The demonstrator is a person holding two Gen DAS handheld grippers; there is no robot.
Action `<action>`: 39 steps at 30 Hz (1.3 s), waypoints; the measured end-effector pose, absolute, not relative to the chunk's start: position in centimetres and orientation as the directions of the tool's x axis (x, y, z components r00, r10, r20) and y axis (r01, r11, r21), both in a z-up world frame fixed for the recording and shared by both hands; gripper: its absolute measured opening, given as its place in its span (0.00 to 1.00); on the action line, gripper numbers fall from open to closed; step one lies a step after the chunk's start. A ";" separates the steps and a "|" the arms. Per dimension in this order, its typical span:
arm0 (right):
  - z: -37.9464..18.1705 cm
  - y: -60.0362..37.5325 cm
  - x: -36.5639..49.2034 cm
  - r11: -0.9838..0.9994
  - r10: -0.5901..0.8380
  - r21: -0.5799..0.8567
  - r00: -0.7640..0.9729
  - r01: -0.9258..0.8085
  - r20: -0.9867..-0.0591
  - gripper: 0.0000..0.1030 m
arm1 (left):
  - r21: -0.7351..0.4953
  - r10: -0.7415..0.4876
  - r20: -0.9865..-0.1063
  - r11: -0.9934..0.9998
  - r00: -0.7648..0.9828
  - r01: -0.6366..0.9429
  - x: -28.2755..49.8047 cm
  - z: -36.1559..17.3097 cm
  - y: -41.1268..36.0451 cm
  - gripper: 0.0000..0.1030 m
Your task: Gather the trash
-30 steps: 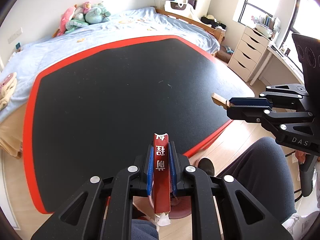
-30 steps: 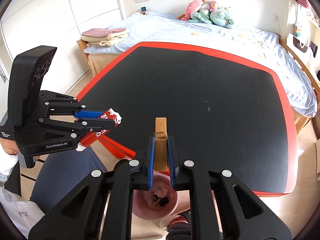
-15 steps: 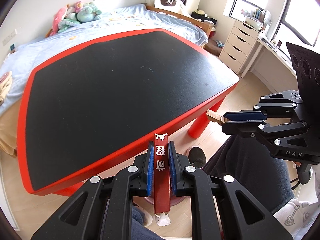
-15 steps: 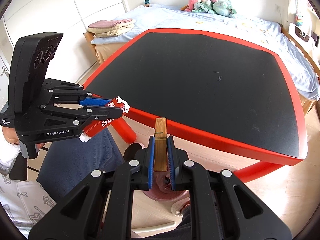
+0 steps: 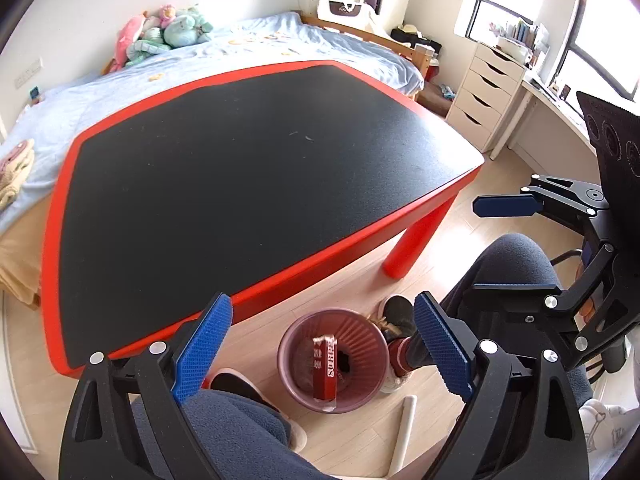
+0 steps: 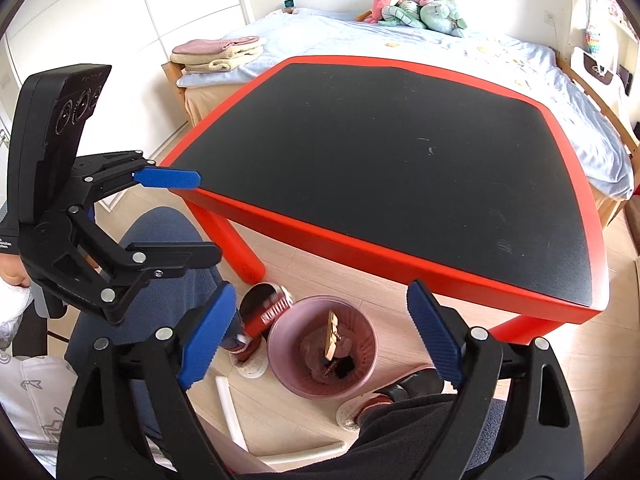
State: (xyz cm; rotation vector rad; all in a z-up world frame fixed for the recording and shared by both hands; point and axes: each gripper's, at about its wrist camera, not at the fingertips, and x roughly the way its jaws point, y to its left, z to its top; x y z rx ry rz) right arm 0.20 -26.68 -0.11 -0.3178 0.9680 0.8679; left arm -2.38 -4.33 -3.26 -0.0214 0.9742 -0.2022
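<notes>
I see my left gripper (image 5: 320, 350) and right gripper (image 6: 320, 330) spread wide, empty, over the round pink ribbed bin (image 5: 334, 360) at lower centre, floor around it, beside the red-edged black table (image 5: 360, 236).

Right tool (image 6: 322, 336) spread wide above the pink bin (image 6: 322, 347), a wooden clothespin (image 6: 331, 335) inside it

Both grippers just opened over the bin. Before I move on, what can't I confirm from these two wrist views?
- Left wrist view: whether the red snack wrapper has settled in the pink ribbed trash bin; it may be mid-fall.
- Right wrist view: the same for the wooden clothespin; the dark scraps beneath it are too small to identify.
- Both views: the floor under the red-edged black table is hidden by its top.
- The left gripper and right gripper show nothing between their fingers.
</notes>
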 end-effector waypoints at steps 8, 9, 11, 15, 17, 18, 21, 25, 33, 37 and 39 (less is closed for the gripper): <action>-0.3 -27.0 -0.1 0.654 0.487 0.130 0.283 -0.745 -0.826 0.91 | -0.115 -0.171 -0.818 0.984 0.549 0.136 -2.7 -3.1 -3.7 0.92; -0.3 -27.0 -0.1 0.655 0.488 0.132 0.283 -0.744 -0.825 0.91 | -0.116 -0.171 -0.817 0.984 0.550 0.134 -2.8 -3.1 -3.6 0.92; -0.2 -27.2 -0.2 0.659 0.491 0.137 0.285 -0.740 -0.823 0.93 | -0.118 -0.171 -0.815 0.984 0.554 0.131 -3.0 -3.0 -3.6 0.92; 0.1 -27.2 -0.2 0.662 0.500 0.149 0.284 -0.735 -0.818 0.96 | -0.121 -0.168 -0.811 0.985 0.561 0.120 -3.2 -2.7 -3.4 0.92; 0.2 -27.1 0.0 0.664 0.504 0.159 0.279 -0.731 -0.817 0.97 | -0.124 -0.166 -0.809 0.986 0.564 0.112 -3.1 -2.5 -3.1 0.92; 0.2 -27.1 0.1 0.665 0.504 0.163 0.277 -0.729 -0.818 0.97 | -0.127 -0.166 -0.807 0.986 0.566 0.108 -3.1 -2.3 -3.0 0.92; 0.7 -27.0 0.6 0.677 0.503 0.165 0.286 -0.718 -0.816 0.97 | -0.128 -0.159 -0.798 0.987 0.581 0.095 -3.0 -1.7 -2.6 0.92; 2.0 -27.0 1.6 0.695 0.509 0.160 0.322 -0.701 -0.798 0.97 | -0.118 -0.139 -0.792 0.990 0.595 0.075 -2.4 -0.9 -2.0 0.92; 5.8 -26.3 5.0 0.728 0.504 0.113 0.417 -0.676 -0.756 0.97 | -0.096 -0.090 -0.756 0.995 0.649 0.027 -0.6 1.6 -0.4 0.93; 7.5 -25.6 6.4 0.730 0.517 0.107 0.443 -0.675 -0.733 0.97 | -0.072 -0.059 -0.739 0.997 0.671 0.008 0.3 2.7 0.0 0.93; 8.1 -25.3 7.1 0.730 0.522 0.108 0.450 -0.675 -0.725 0.97 | -0.064 -0.043 -0.738 0.998 0.674 -0.007 0.8 3.0 0.3 0.93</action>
